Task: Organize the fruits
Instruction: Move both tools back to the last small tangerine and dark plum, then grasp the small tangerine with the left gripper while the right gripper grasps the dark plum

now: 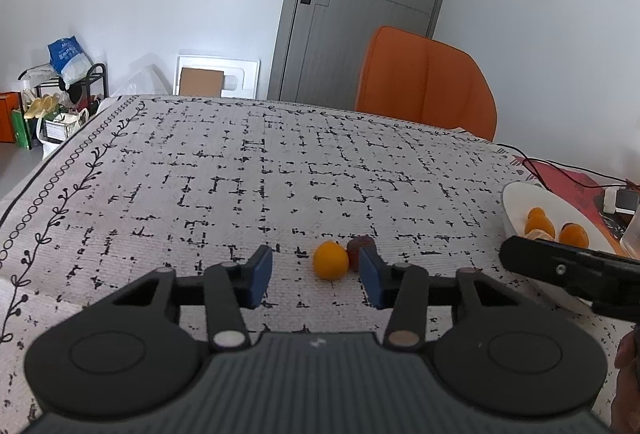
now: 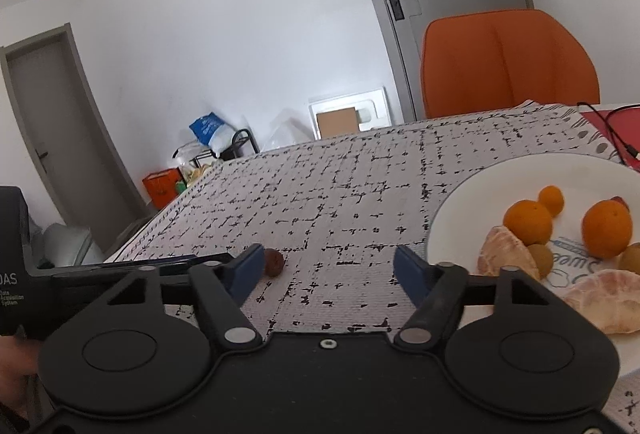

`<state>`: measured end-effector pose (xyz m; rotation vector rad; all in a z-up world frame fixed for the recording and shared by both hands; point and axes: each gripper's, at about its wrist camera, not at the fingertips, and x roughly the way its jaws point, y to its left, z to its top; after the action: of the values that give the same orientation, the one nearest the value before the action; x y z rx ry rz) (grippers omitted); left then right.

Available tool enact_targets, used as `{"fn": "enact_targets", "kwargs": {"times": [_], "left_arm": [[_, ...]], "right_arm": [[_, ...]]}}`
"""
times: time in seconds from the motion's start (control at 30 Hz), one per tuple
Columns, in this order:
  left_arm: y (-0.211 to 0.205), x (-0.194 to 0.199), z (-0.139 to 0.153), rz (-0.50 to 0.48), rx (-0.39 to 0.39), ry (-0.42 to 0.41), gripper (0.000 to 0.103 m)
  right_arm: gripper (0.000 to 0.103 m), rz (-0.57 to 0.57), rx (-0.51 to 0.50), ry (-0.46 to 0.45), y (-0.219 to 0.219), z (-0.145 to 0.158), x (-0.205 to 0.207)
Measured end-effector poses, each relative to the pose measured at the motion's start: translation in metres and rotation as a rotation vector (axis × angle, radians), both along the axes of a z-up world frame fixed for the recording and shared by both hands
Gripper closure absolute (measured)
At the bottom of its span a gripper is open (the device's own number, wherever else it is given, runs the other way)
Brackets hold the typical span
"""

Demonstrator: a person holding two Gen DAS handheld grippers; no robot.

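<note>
Left gripper (image 1: 316, 276) — our blue pads stand apart over the patterned tablecloth (image 1: 200, 174), nothing pressed between them. We note a small orange fruit (image 1: 330, 260) lying on the cloth in the gap, nearer the right-hand pad (image 1: 370, 280) and, as far as we can tell, clear of both. A dark reddish-brown fruit (image 1: 359, 248) sits just behind it, touching or nearly touching, partly hidden by that pad.

Right gripper (image 2: 330, 274) — our jaws stand wide, only bare cloth between them; the same brown fruit (image 2: 274, 262) lies just outside the left-hand pad (image 2: 244, 274).

White plate (image 2: 460, 210), at the table's right edge beside the right gripper. We count on it:
- two oranges (image 2: 528, 222), side by side
- a smaller orange fruit (image 2: 551, 200) behind them
- two peeled citrus pieces (image 2: 506, 252) at the near rim
- small olive-brown fruits (image 2: 541, 257) between these

Beyond the table's far edge: an orange chair (image 1: 424, 82) and a grey door (image 1: 360, 2).
</note>
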<state>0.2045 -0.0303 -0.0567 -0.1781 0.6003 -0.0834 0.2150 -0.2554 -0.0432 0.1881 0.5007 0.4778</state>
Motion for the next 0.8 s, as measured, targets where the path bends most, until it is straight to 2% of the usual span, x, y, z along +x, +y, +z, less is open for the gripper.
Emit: {"fn": "enact_targets", "kwargs": {"times": [0.13,0.4,0.53,0.8], "left_arm": [[0.000,0.007,-0.004,-0.004,-0.008,0.017,0.064],[0.000,0.017,-0.010,-0.017,-0.024,0.029,0.068],[-0.001,0.021,-0.013,-0.038,-0.043,0.046,0.081],[0.008,0.015,-0.007,-0.022,-0.039,0.024,0.081]], "right_arm": [[0.039,0.011,-0.007,0.016,0.006,-0.002,0.007],[0.041,0.024,-0.021,0.037,0.013,-0.005,0.018],[0.041,0.027,-0.026,0.041,0.016,-0.006,0.022],[0.046,0.051,-0.041,0.057,0.030,-0.008,0.027]]}}
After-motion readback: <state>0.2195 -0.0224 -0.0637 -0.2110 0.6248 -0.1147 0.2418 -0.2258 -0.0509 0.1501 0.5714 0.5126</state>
